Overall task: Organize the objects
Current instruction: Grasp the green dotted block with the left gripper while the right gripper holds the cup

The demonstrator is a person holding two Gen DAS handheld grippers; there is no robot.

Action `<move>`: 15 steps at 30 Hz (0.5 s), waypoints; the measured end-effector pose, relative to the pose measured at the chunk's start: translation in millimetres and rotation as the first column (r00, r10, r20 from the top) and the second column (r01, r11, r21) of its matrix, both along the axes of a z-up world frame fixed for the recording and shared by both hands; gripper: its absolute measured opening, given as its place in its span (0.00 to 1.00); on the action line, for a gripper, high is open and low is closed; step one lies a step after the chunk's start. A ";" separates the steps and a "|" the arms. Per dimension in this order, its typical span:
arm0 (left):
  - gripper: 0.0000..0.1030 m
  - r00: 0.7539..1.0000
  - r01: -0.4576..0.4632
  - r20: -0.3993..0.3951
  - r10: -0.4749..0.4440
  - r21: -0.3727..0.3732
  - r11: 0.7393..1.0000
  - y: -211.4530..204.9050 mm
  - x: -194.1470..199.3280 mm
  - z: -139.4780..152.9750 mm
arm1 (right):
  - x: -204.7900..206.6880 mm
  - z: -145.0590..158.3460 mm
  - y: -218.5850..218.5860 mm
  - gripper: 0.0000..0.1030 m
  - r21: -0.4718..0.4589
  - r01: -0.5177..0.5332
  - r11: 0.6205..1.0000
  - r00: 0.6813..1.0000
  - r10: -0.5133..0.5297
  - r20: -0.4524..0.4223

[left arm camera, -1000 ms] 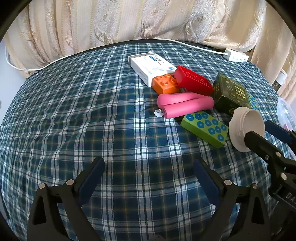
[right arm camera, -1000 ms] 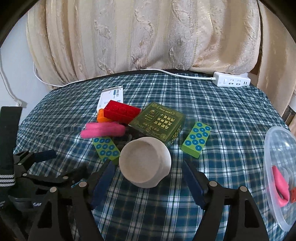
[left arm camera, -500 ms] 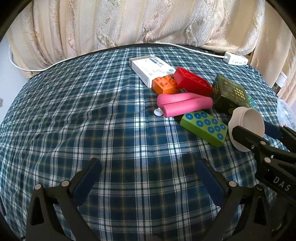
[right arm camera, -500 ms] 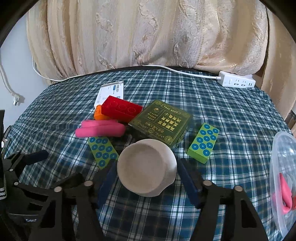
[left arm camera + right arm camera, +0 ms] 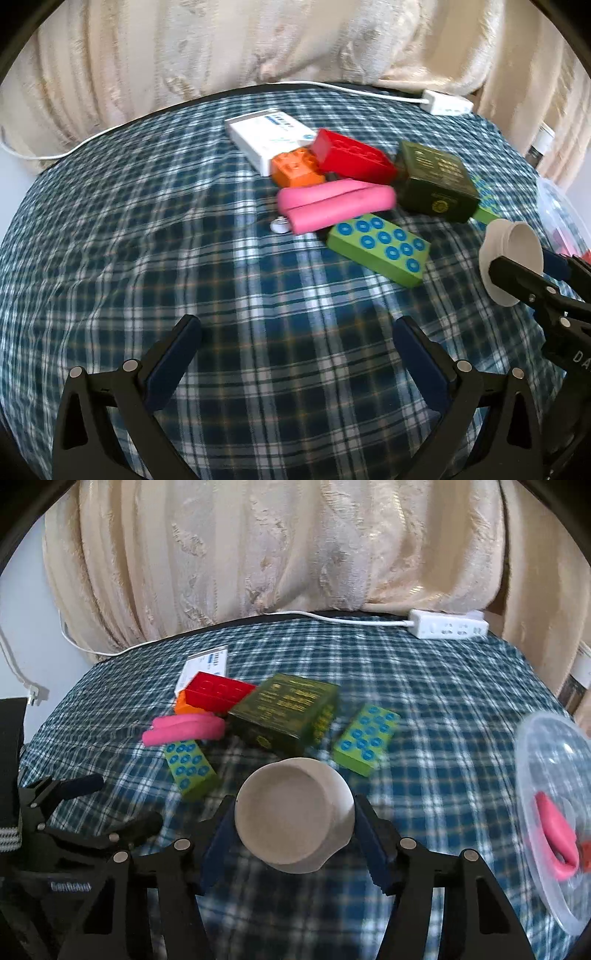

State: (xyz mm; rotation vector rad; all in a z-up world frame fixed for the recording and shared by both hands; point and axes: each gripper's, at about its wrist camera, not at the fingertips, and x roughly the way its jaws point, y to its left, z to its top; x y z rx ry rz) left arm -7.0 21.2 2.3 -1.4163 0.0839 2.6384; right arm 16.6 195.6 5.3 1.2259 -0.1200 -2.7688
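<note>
My right gripper (image 5: 293, 825) is shut on a white cup (image 5: 291, 812) lying on its side, held above the plaid tablecloth; it also shows at the right of the left wrist view (image 5: 513, 266). Behind it lie a dark green box (image 5: 286, 710), two green blocks with blue dots (image 5: 365, 734) (image 5: 188, 762), a pink roll (image 5: 184, 729), a red brick (image 5: 218, 692), an orange brick (image 5: 295, 170) and a white box (image 5: 269, 136). My left gripper (image 5: 295, 352) is open and empty over bare cloth, near the front.
A clear plastic bowl (image 5: 535, 760) at the right edge holds a pink item (image 5: 557, 834). A white power strip (image 5: 448, 627) with its cord lies at the table's back edge. Cream curtains hang behind. A small white disc (image 5: 279, 226) lies by the pink roll.
My right gripper has closed on the white cup and lifted it, pulling back a little. My left gripper has drifted slightly and stays open.
</note>
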 end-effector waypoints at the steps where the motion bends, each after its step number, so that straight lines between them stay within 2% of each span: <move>1: 1.00 1.000 0.016 0.003 -0.016 0.000 1.000 2.4 -1.7 0.0 | 2.5 -0.6 4.1 0.63 -0.004 0.009 1.000 1.000 -0.009 0.001; 7: 0.99 0.998 0.061 0.019 -0.061 0.002 0.998 17.1 -8.9 -0.1 | 12.8 -2.3 26.8 0.63 -0.062 0.052 0.997 0.999 -0.052 0.004; 15: 0.99 0.996 0.084 0.012 -0.084 0.000 0.996 28.4 -27.2 -0.7 | 16.1 -3.5 34.7 0.63 -0.125 0.037 0.991 0.999 -0.037 0.005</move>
